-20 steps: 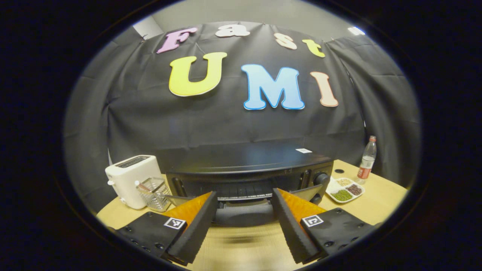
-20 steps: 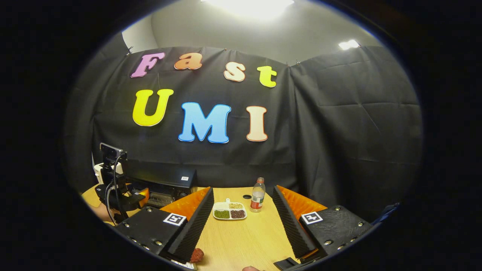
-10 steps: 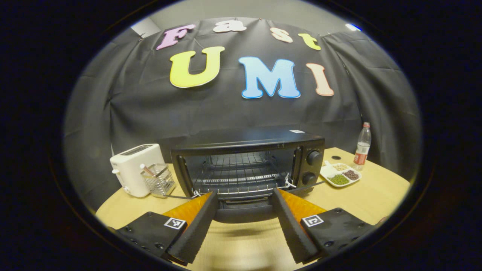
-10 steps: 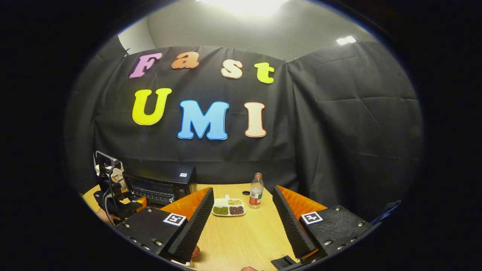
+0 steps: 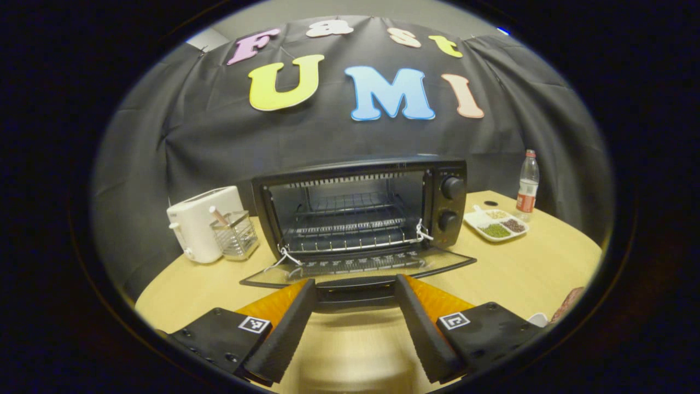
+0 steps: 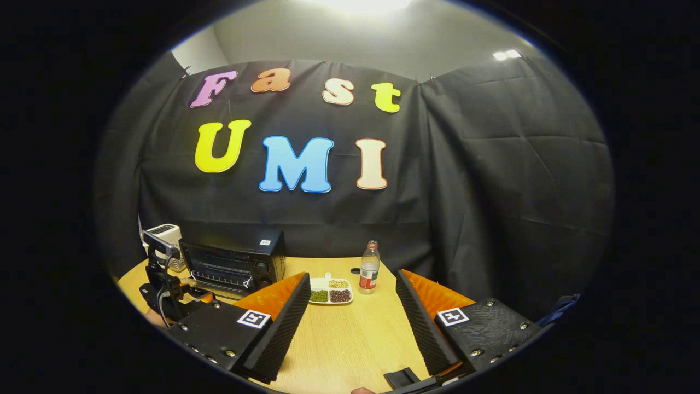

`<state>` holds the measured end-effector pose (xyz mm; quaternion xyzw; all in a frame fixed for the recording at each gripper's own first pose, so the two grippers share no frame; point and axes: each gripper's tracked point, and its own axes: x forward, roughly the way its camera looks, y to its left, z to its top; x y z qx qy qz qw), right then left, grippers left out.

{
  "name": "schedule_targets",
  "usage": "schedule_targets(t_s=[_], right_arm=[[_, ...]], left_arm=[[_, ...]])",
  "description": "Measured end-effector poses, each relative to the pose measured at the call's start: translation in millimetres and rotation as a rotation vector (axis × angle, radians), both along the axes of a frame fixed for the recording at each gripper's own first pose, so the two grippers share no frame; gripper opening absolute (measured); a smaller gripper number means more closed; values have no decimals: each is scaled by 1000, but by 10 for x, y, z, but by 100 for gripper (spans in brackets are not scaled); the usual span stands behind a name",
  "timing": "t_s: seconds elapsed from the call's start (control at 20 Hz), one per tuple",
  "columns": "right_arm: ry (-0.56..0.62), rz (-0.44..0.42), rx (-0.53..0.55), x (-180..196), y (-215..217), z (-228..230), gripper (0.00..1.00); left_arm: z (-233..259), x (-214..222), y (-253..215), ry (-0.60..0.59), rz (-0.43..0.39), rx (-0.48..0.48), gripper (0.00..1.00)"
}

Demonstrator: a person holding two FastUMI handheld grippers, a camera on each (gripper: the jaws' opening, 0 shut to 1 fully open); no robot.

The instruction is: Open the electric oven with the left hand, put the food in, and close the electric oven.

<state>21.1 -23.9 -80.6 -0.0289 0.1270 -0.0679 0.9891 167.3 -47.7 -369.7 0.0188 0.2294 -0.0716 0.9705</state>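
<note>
The black electric oven (image 5: 445, 189) stands mid-table with its glass door (image 5: 355, 267) swung down flat, baring the wire rack (image 5: 350, 221). My left gripper (image 5: 355, 280) is open, fingers wide apart, with the door's handle (image 5: 355, 290) lying across between their tips. In the right gripper view the oven (image 6: 232, 260) is at the left and the left gripper (image 6: 169, 290) sits by its lowered door. My right gripper (image 6: 353, 276) hangs open over the table with nothing between its fingers. A reddish-brown piece of food (image 5: 569, 302) on a white dish shows at the table's right edge.
A white toaster (image 5: 199, 221) and a wire basket (image 5: 235, 235) stand left of the oven. Right of it lie a white divided tray of beans (image 5: 495, 224) and a plastic bottle (image 5: 526, 180). The wooden table (image 6: 350, 339) stretches out under the right gripper.
The oven door has swung from partly open down to flat, and my left gripper came down and back with its handle. The right gripper stayed open; the red food slid out of its view.
</note>
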Motion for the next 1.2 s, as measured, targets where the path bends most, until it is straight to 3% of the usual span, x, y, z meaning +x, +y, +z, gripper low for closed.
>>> schedule_targets(t_s=[0.35, 0.65, 0.7, 0.75, 0.8, 0.95, 1.15, 1.2], right_arm=[[33, 103, -3, -24, 139, -60, 95], [38, 228, 94, 127, 470, -239, 95], [46, 243, 108, 156, 504, -307, 95], [55, 262, 126, 190, 547, -360, 95], [69, 282, 145, 213, 602, -419, 95], [147, 336, 204, 287, 706, -692, 95], [295, 373, 361, 314, 856, -1111, 96], [344, 381, 396, 295, 901, -1238, 96]], left_arm=[[-39, -324, -36, -4, 10, 31, 96], [871, -738, 127, -122, 40, 27, 100], [1040, -800, 170, -143, 45, 26, 90], [1207, -847, 214, -167, 54, 21, 97], [1373, -908, 262, -189, 61, 14, 97], [1791, -1061, 402, -243, 94, -4, 100], [2127, -1198, 538, -285, 126, 1, 97], [2202, -1234, 585, -294, 137, 5, 90]])
